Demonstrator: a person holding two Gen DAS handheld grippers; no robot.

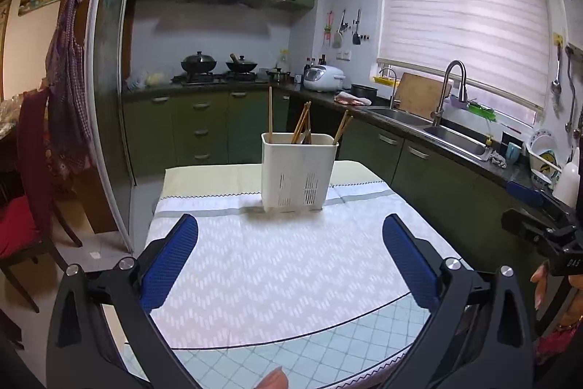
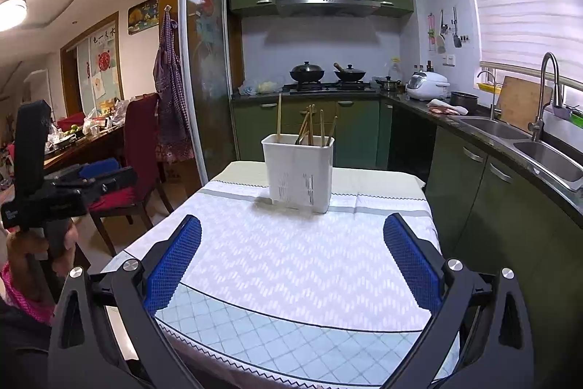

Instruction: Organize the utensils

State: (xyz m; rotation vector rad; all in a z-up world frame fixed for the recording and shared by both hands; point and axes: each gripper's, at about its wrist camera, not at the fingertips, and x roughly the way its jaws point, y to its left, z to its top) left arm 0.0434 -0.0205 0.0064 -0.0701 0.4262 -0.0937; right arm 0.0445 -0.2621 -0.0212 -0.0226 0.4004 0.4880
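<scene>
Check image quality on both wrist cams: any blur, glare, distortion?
Left wrist: sharp, strong fisheye bending the door frame, black vignette corners, bright blinds but not blown out. Right wrist: same curvature, ceiling lamp glares, white utensil holder in focus with soft shadow at its base.

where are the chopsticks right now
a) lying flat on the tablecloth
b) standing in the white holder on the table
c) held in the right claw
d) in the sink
b, the chopsticks stand upright and leaning inside the white holder on the table, while both claws are open with nothing between their pads.
</scene>
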